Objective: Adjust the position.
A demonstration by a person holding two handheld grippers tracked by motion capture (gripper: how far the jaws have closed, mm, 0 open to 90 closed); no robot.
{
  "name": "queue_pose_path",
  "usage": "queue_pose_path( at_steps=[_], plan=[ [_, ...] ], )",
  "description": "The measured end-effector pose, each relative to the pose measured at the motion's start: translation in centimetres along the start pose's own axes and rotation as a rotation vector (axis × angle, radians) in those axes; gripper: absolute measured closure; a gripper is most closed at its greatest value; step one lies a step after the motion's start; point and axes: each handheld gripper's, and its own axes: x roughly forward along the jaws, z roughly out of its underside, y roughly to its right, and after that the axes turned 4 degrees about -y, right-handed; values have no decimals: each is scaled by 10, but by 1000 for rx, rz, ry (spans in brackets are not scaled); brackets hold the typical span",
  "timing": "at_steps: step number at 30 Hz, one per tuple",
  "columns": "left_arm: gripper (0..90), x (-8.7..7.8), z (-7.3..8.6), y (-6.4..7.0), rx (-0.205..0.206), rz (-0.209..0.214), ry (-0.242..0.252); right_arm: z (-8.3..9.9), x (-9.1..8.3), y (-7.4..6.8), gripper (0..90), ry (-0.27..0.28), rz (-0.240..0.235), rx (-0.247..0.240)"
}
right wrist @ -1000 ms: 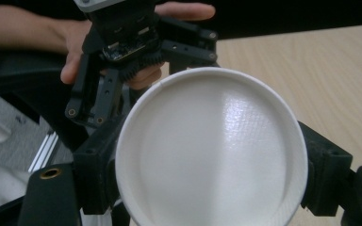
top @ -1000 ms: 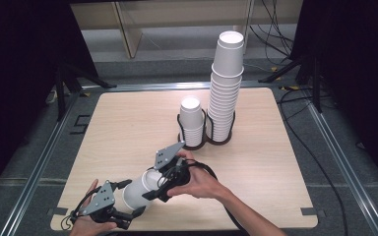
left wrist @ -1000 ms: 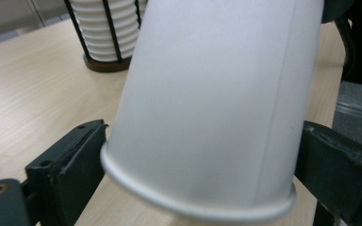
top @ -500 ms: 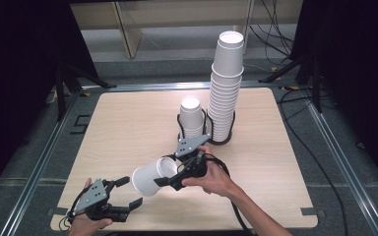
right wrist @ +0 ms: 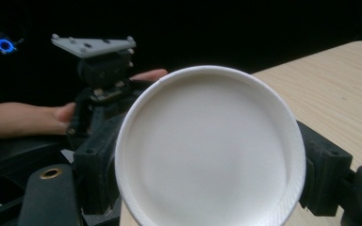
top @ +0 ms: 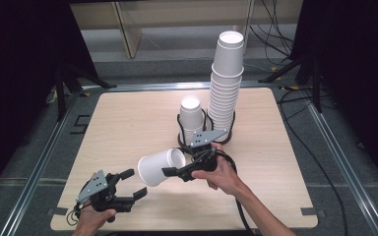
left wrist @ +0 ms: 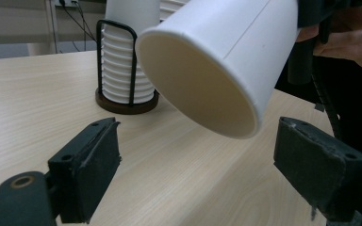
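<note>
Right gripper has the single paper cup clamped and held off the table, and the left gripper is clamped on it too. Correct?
Not quite. The left gripper is not on the paper cup: the left gripper view shows its jaws spread open with the cup hanging free between them. The right gripper alone holds it above the table.

a: where does the high view sit?
b: above the near edge of the table (top: pixel 128 123), looking forward and down over the whole top.
a: and the 2 gripper views?
b: both low and very close. the left gripper view looks across the table toward the cup rack (left wrist: pixel 118 61); the right gripper view faces back at the person's side.
a: anything shared?
b: all 3 catch the paper cup (top: pixel 160 166) (left wrist: pixel 217 61) (right wrist: pixel 209 150).
</note>
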Motion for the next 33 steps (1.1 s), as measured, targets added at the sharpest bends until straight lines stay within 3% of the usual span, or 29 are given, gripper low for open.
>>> queue_pose_path(
  at_steps=[1,4,7,9,10,11,13,16,17,18,22,24,28,29,33],
  plan=[
    [146,1,-1,0,10,1,-18,-1,-1,0,243,11,-3,-5],
    [146,10,-1,-2,27,29,-13,0,-1,-2,243,18,-37,12],
    [85,15,-1,-3,37,46,-14,1,1,-3,244,14,-33,-18],
    [89,18,-1,-1,48,54,-21,2,2,-3,244,1,-33,-22],
    [89,19,-1,-1,63,63,-19,3,2,-5,244,-14,-43,11],
    [121,19,0,2,75,59,-27,5,6,-3,244,-4,-58,-17],
    [129,19,-1,3,95,68,-24,6,6,-3,244,-7,-64,-13],
    [125,19,0,6,94,68,-26,9,8,-3,244,-15,-66,-25],
    [117,21,1,6,106,87,-10,10,10,-3,244,-19,-73,-24],
    [110,21,2,7,117,83,-21,12,13,-5,244,-38,-92,-4],
    [126,20,2,8,129,86,-20,15,18,-5,244,-37,-110,2],
    [132,18,2,9,146,79,-42,16,20,-5,245,-36,-117,-5],
    [134,19,2,8,134,80,-39,17,21,-5,245,-32,-111,-11],
    [121,20,2,8,126,72,-24,17,20,-5,245,-37,-117,8],
    [100,17,1,6,131,49,-34,16,18,-3,246,-16,-106,2]
  ],
)
